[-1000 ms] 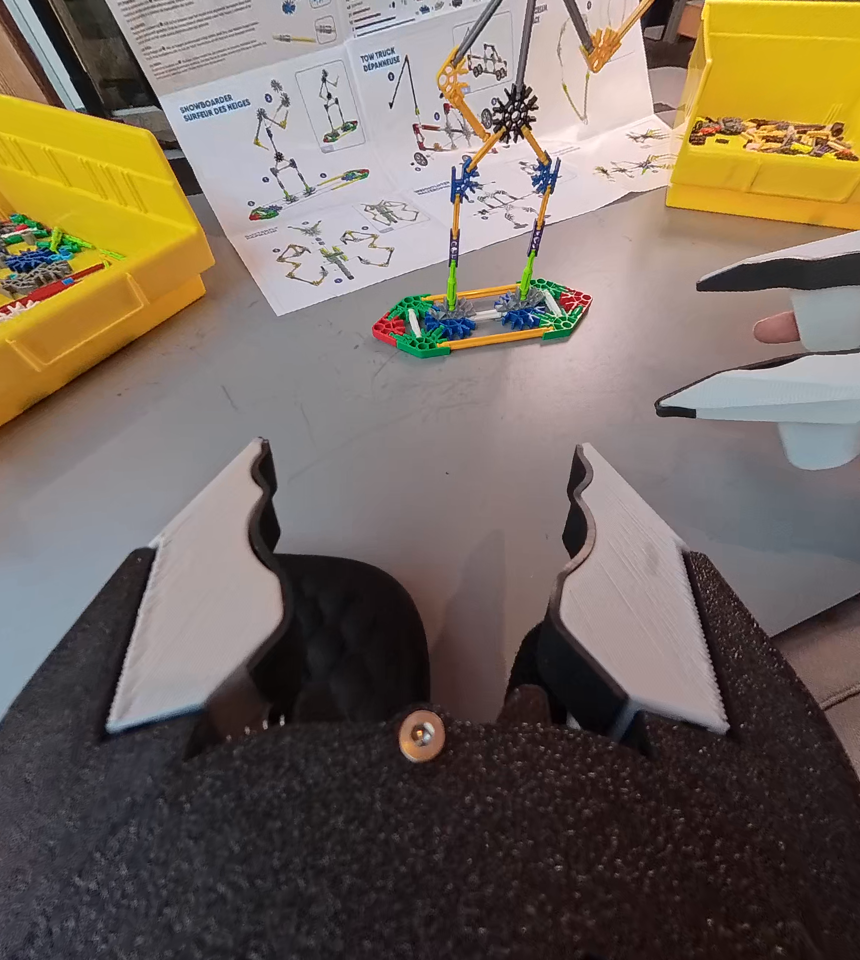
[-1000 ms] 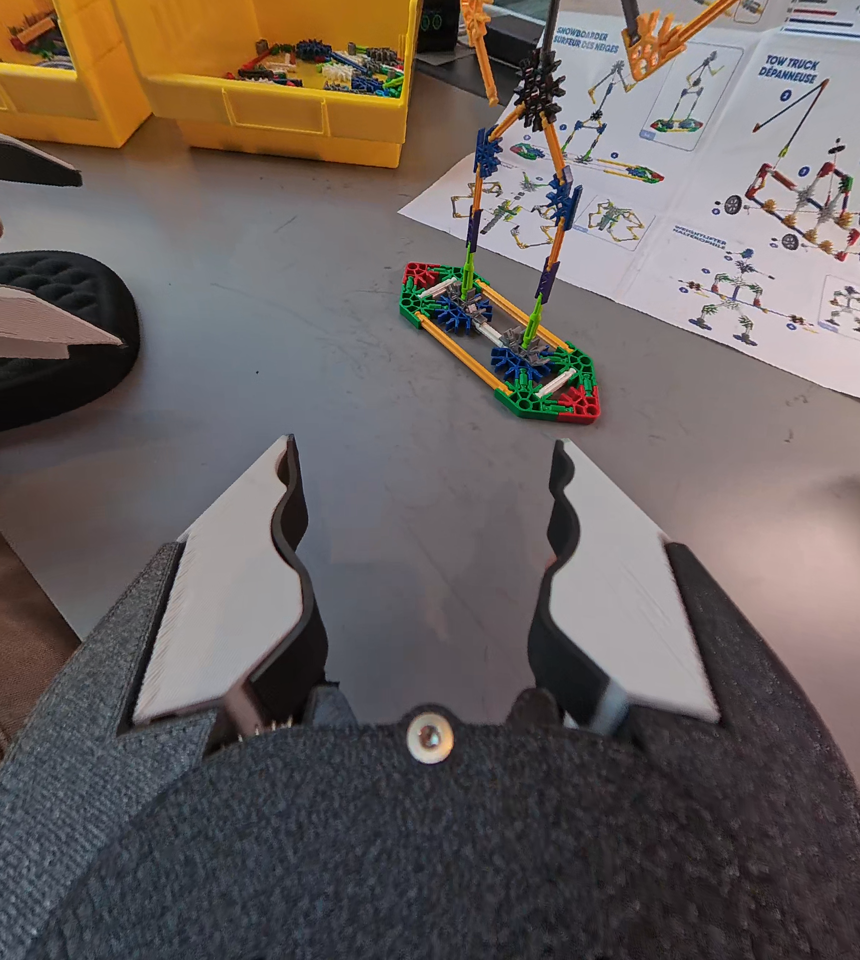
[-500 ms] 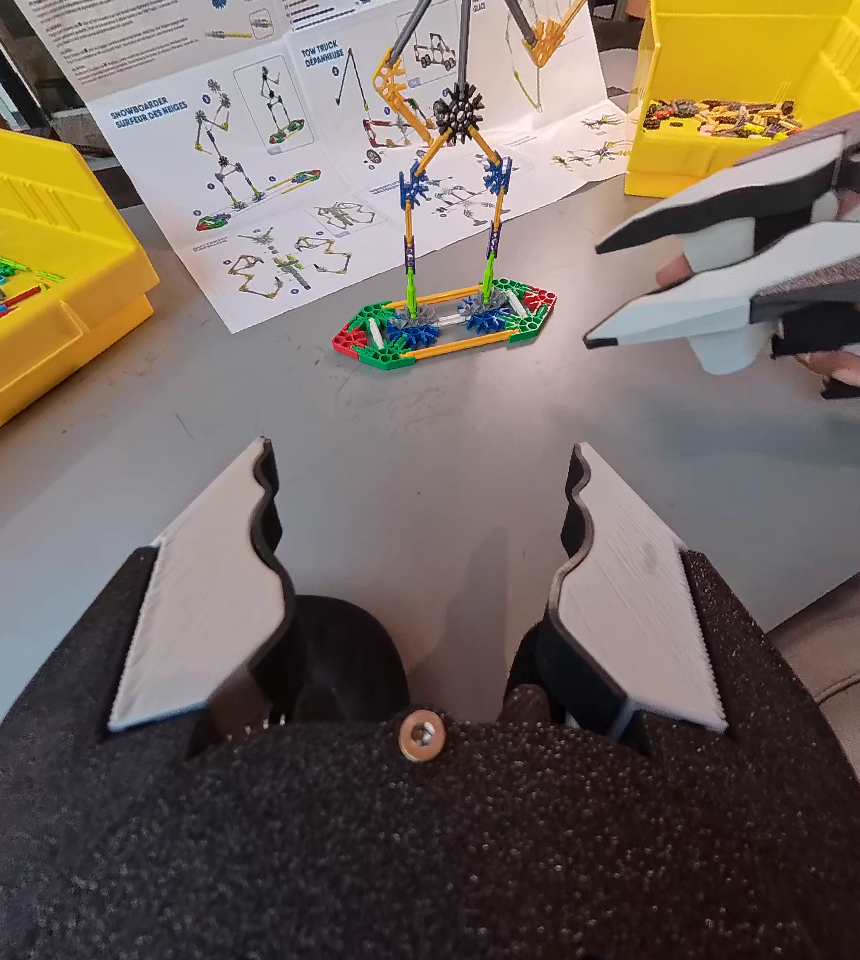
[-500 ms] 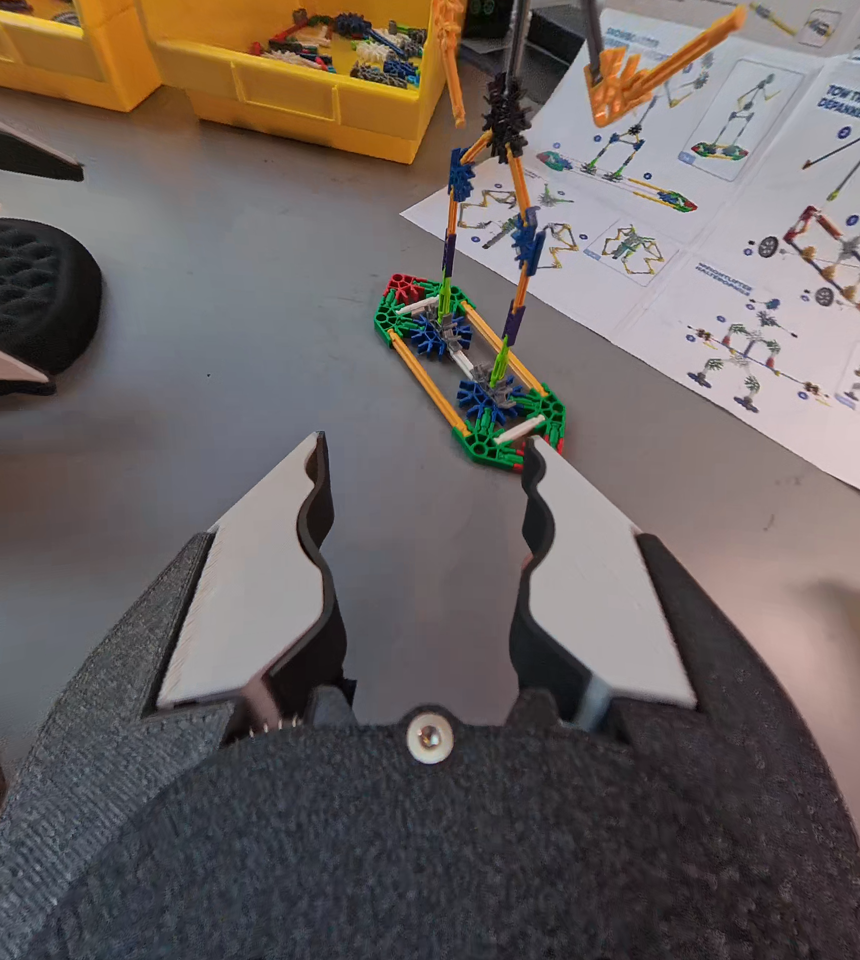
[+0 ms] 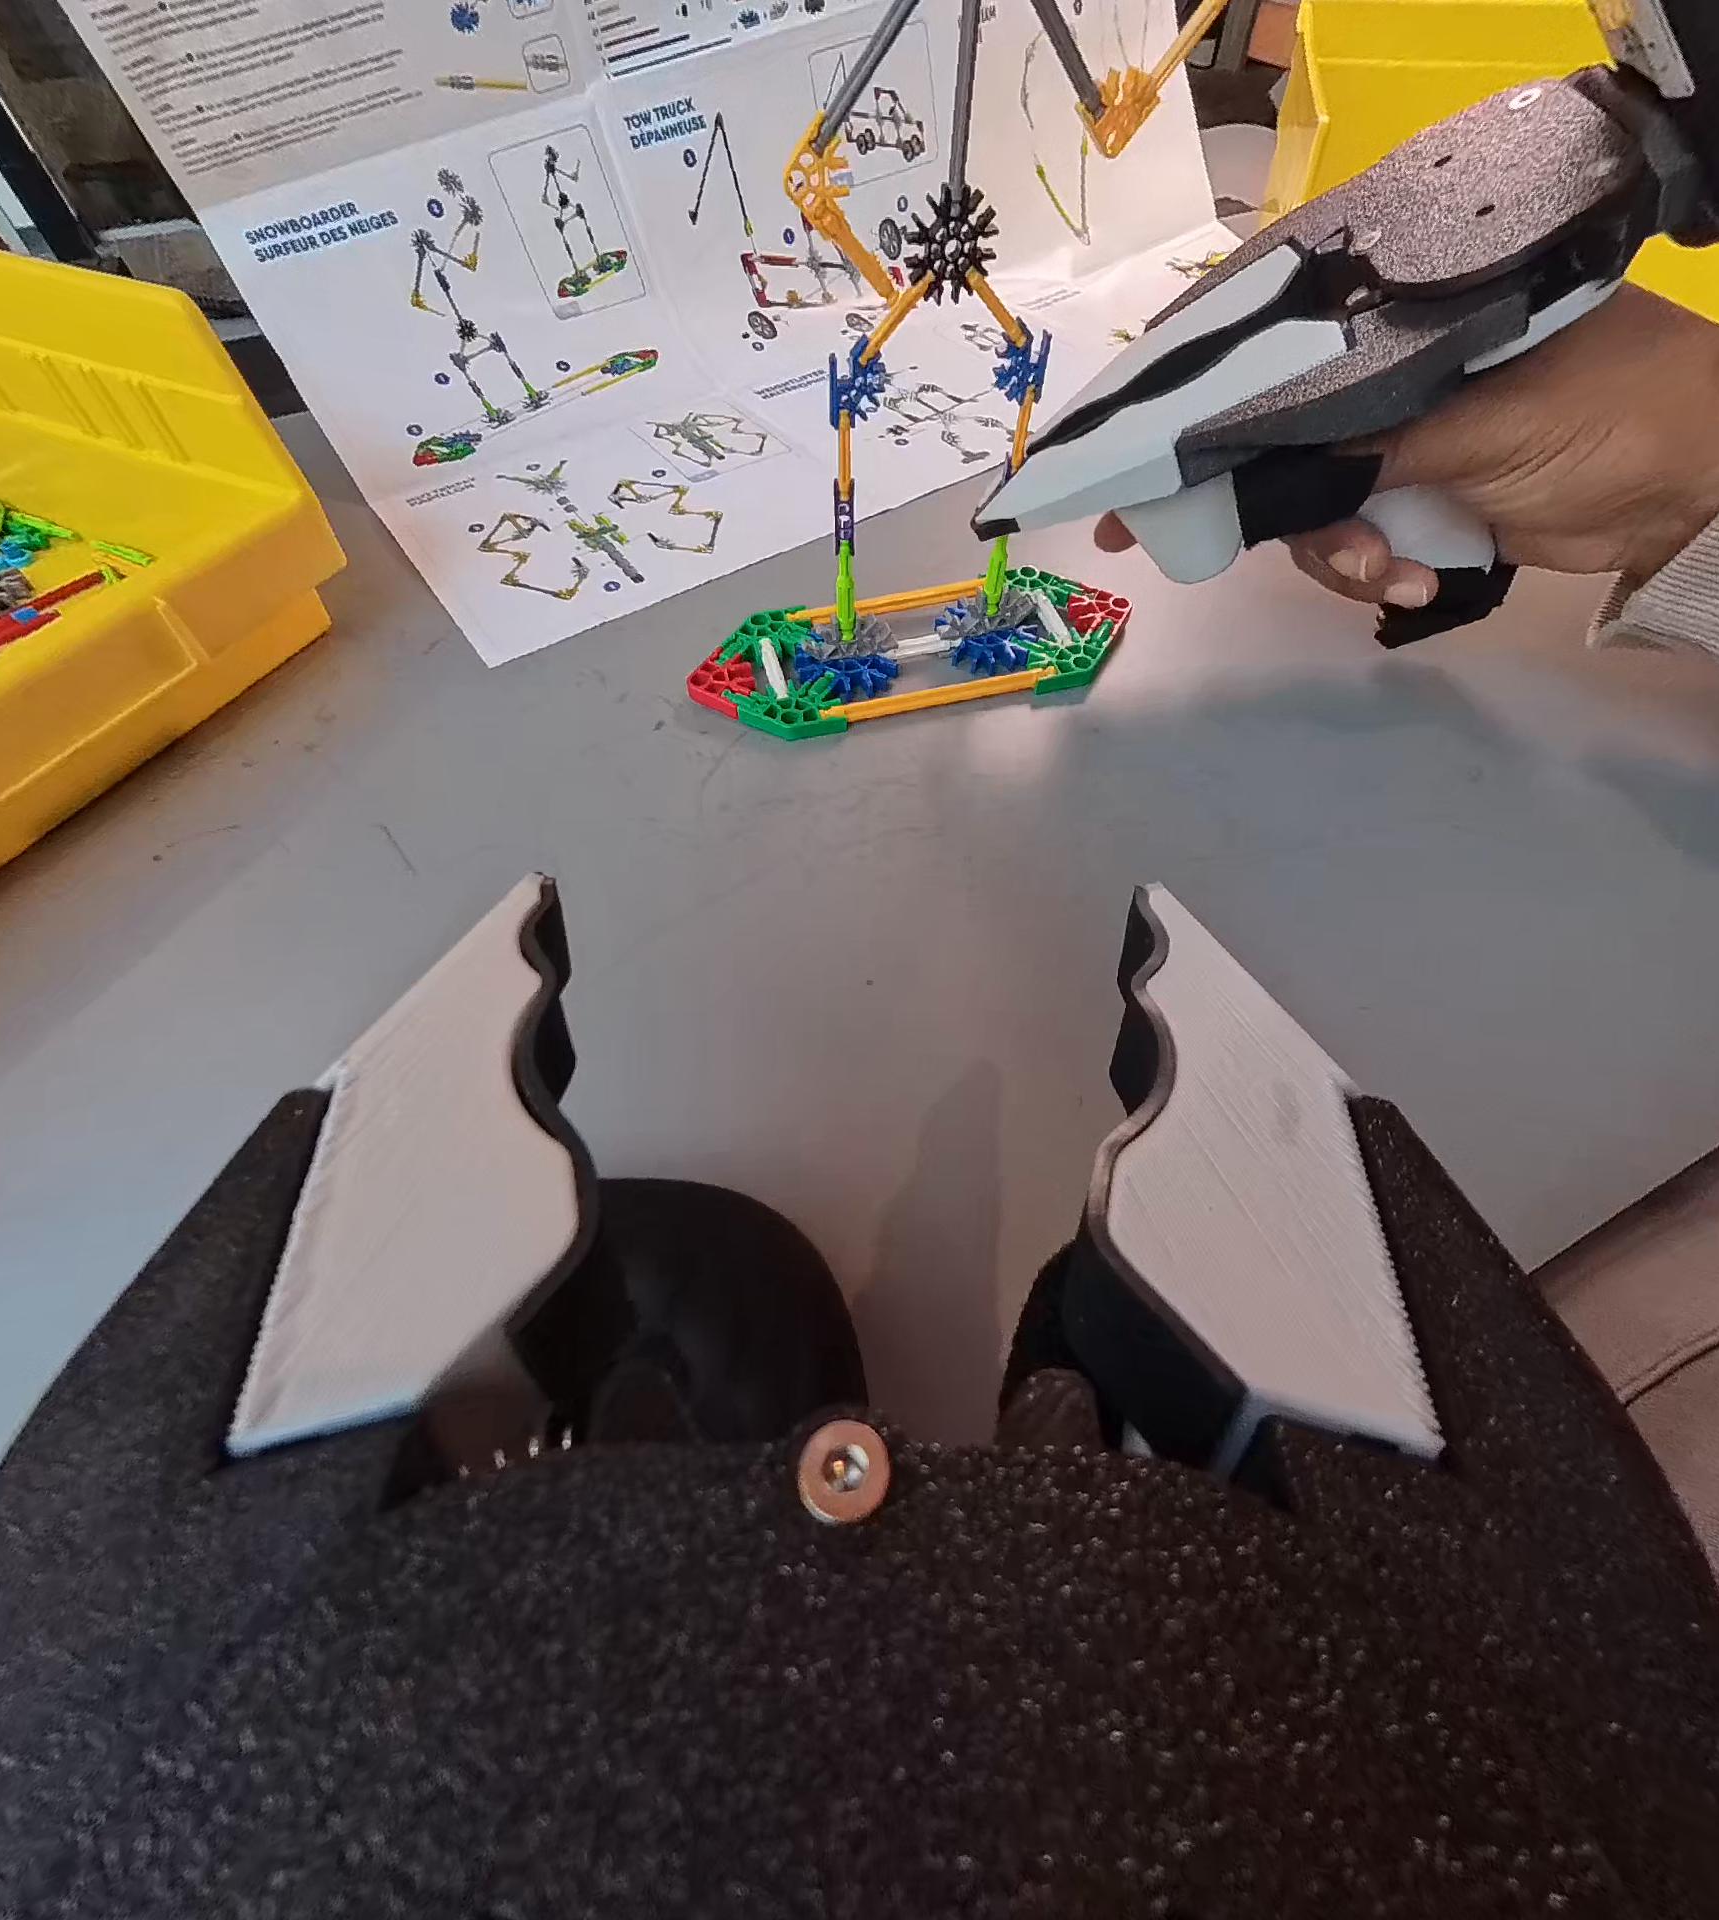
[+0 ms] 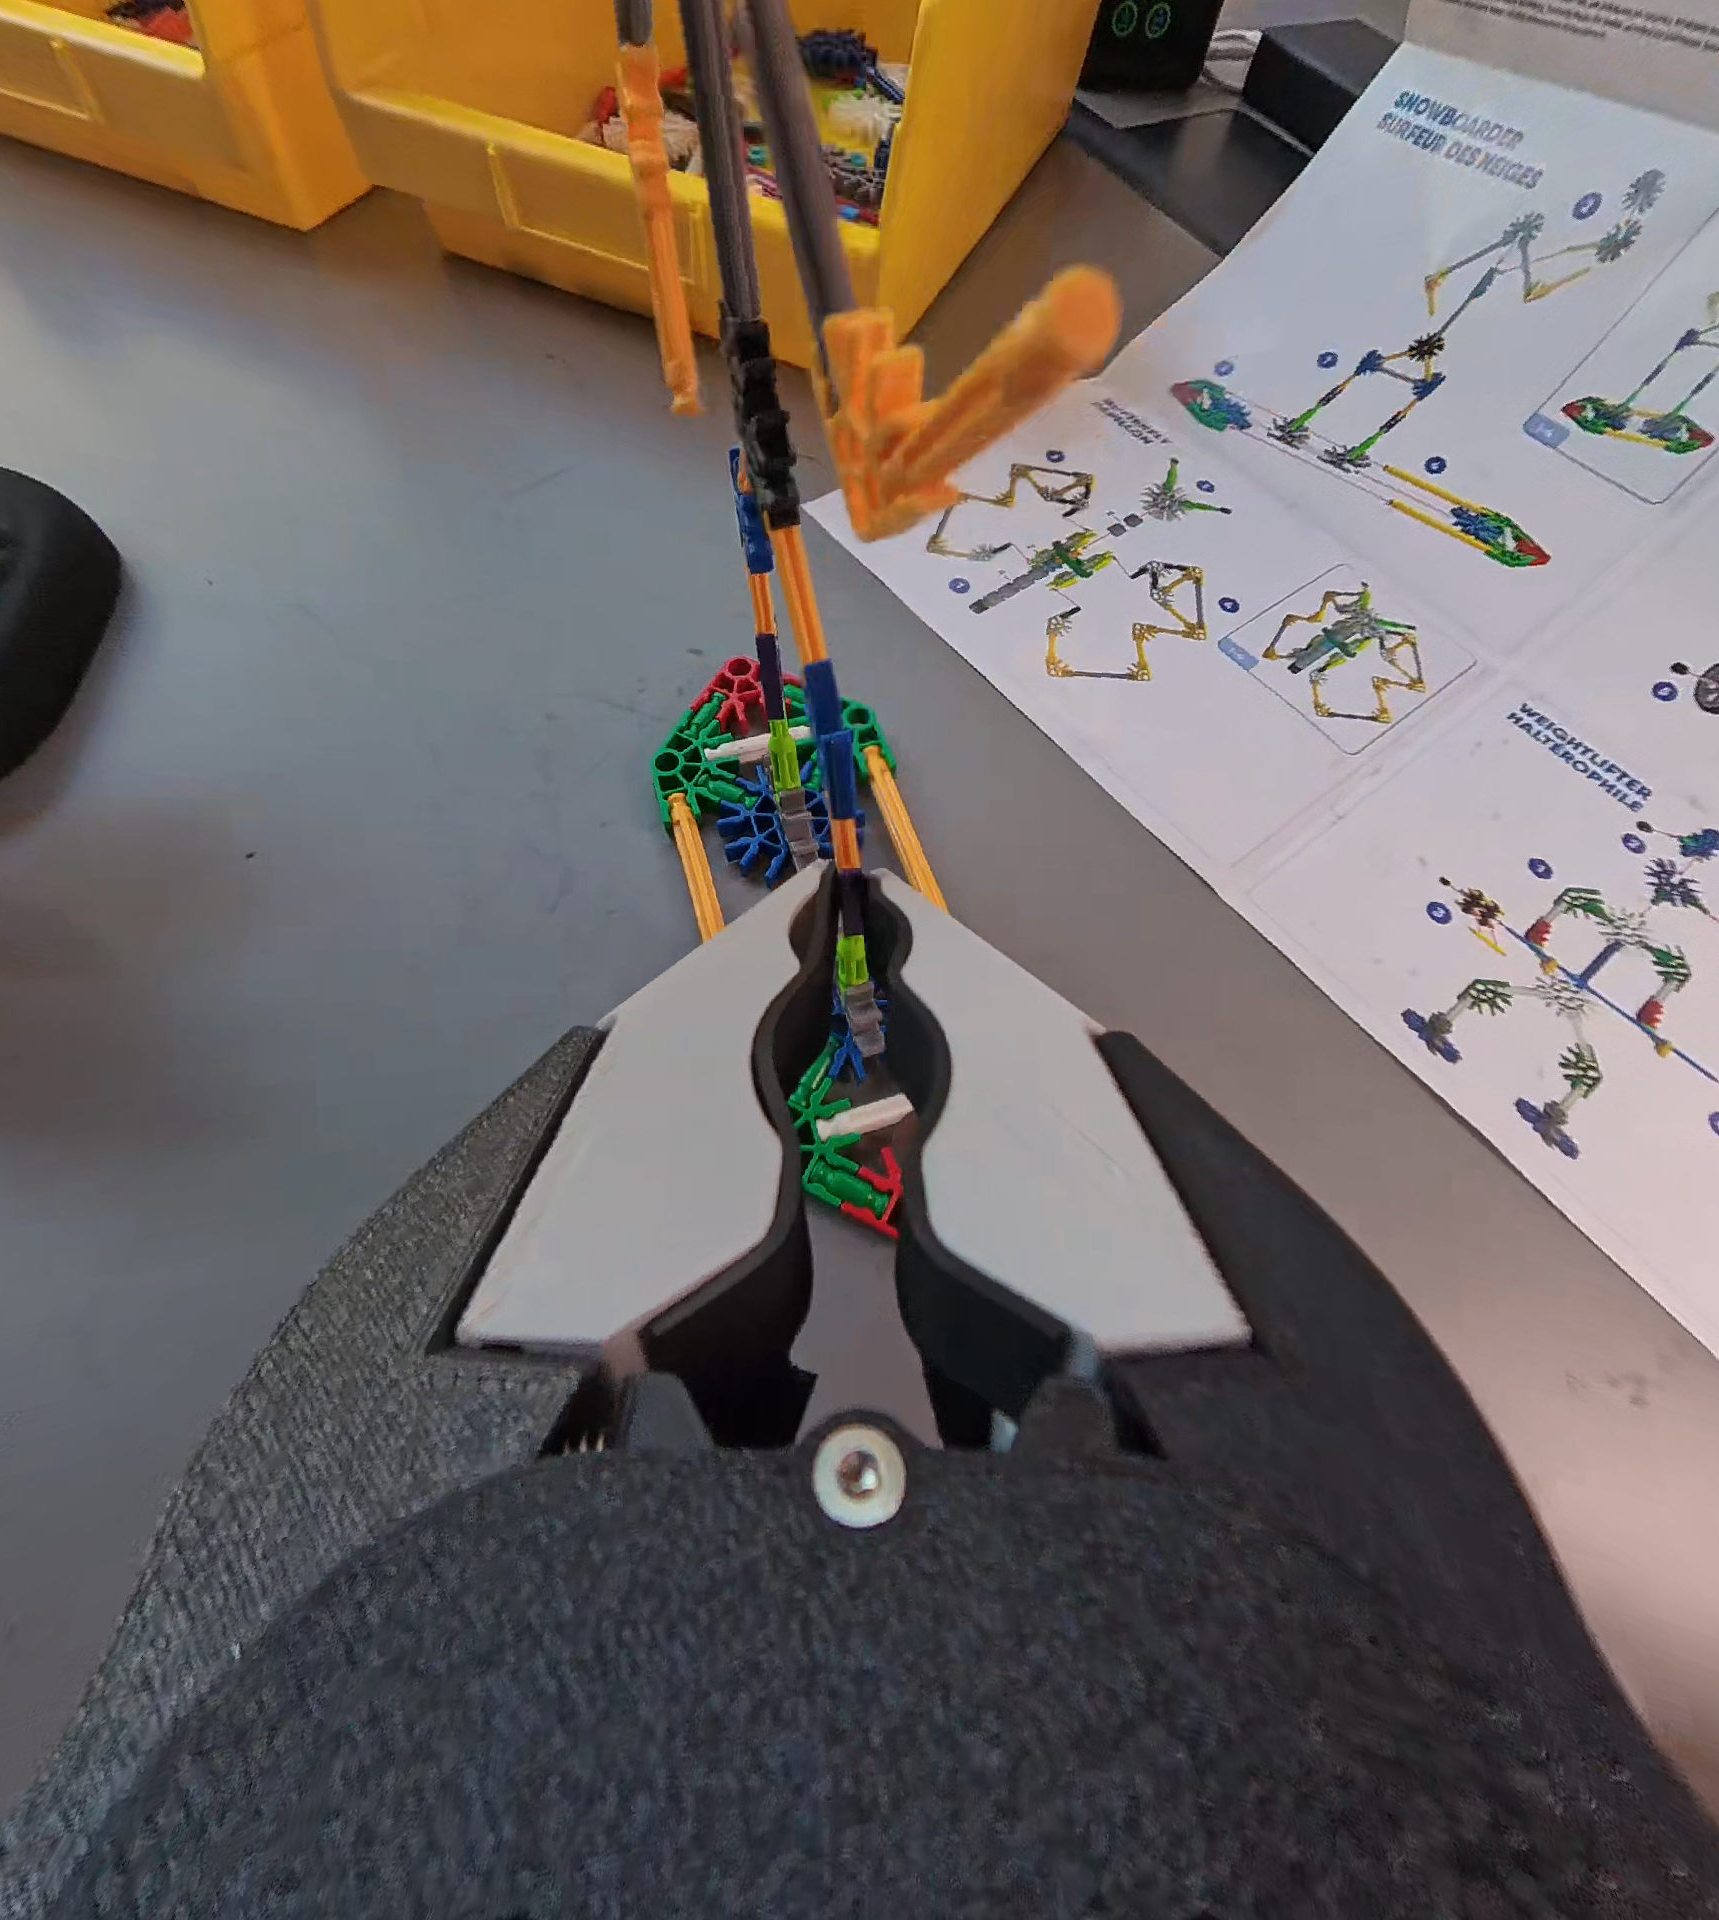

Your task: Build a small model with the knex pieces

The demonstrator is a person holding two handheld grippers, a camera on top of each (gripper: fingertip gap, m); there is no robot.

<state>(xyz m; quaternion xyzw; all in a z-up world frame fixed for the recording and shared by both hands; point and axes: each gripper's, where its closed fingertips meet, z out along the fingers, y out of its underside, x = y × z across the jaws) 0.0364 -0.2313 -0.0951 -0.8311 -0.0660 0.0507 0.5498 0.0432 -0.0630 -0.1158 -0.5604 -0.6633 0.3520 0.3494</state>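
Note:
A rod-and-connector toy figure stands on the grey table, its two legs rising from a flat green, red and orange board [image 5: 907, 649] to a black hub [image 5: 948, 244]. My right gripper [image 6: 847, 883] is shut on the figure's near leg [image 6: 850, 914], pads pressed on its dark purple segment just above the lime green rod. The left wrist view shows this same gripper [image 5: 1000, 514] closed on the figure's right leg, low down. My left gripper [image 5: 839, 904] is wide open and empty, held over bare table well short of the board.
A white instruction sheet [image 5: 522, 312] lies behind the figure. Yellow bins of loose parts stand at the left [image 5: 55, 520] and back right [image 5: 1354, 62], and also show in the right wrist view [image 6: 626, 208]. A hand [image 5: 1561, 468] holds the right gripper. The left gripper's tips are roughly 20 cm from the right gripper's.
My right gripper moved in to the figure and its jaws went from wide open to shut on the leg. My left gripper stayed open and moved only a little.

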